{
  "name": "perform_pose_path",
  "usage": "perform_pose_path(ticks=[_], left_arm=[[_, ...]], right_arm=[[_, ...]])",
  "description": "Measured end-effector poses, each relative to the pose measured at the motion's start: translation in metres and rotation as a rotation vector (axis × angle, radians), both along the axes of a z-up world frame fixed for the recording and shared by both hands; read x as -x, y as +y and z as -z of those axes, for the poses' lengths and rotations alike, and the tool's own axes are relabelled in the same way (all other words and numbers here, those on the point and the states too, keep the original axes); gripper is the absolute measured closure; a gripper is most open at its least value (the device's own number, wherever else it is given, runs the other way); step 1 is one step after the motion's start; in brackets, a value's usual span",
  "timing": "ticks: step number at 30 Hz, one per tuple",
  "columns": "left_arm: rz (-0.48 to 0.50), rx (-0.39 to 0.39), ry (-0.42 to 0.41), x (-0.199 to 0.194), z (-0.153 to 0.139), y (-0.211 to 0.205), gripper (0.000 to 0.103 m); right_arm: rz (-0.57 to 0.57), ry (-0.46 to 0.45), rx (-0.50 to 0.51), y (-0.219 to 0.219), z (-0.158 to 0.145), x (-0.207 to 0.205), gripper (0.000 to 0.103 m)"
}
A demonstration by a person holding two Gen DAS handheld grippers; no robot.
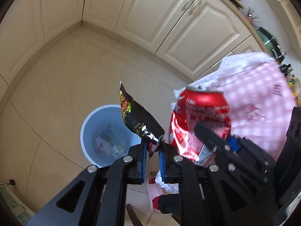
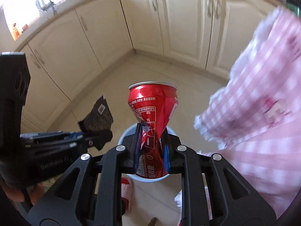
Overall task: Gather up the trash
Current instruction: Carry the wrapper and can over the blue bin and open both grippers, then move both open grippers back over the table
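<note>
Red crushed can (image 2: 152, 130) is clamped at its pinched waist by the right gripper (image 2: 151, 150); black snack wrapper (image 1: 137, 116) is pinched by its lower corner in the left gripper (image 1: 153, 154). Both held off the floor, neither released.

Step in hand, as judged: drop both into the pale blue bin (image 1: 97, 131) standing on the tiled floor, near the corner where the cabinet runs meet.

How to do it well:
- Each gripper should be centred over the bin mouth before being opened. In the right wrist view the bin rim shows directly behind and below the can, so that side looks lined up.
- In the left wrist view the bin sits left of the wrapper; the wrapper tip overlaps the rim only. A shift toward the bin centre is advised.
- The wrapper is light and may drift, so it should be let go low.
- The pink checked cloth (image 2: 263, 113) hanging beside the can should be kept clear.
</note>
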State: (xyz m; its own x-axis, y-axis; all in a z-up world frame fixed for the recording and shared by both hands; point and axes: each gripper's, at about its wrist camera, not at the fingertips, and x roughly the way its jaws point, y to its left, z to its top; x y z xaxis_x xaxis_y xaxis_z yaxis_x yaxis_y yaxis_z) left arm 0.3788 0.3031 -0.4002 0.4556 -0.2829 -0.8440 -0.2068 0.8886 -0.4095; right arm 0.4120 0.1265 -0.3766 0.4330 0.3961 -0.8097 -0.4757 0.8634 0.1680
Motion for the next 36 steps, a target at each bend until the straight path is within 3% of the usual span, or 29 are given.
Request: perform_pose_path(ticks=[2, 7, 23, 31, 36], left_arm=[[0.000, 0.011, 0.028, -0.010, 0.015, 0.004, 0.088], [-0.050, 0.011, 0.053, -0.020, 0.034, 0.015, 0.059], [-0.206, -0.054, 0.201, 0.032, 0.067, 0.063, 0.058], [-0.247, -0.054, 0.180, 0.045, 0.048, 0.071, 0.054], [-0.247, -0.065, 0.138, 0.055, 0.022, 0.063, 0.054]], right_arm=[[0.006, 0.028, 0.007, 0.000, 0.013, -0.005, 0.083], [0.022, 0.113, 0.006, 0.002, 0.049, -0.014, 0.083], [-0.028, 0.278, 0.038, 0.055, 0.112, -0.032, 0.083], [-0.051, 0.257, 0.066, 0.069, 0.101, -0.031, 0.079], [-0.051, 0.205, 0.064, 0.060, 0.071, -0.020, 0.079]])
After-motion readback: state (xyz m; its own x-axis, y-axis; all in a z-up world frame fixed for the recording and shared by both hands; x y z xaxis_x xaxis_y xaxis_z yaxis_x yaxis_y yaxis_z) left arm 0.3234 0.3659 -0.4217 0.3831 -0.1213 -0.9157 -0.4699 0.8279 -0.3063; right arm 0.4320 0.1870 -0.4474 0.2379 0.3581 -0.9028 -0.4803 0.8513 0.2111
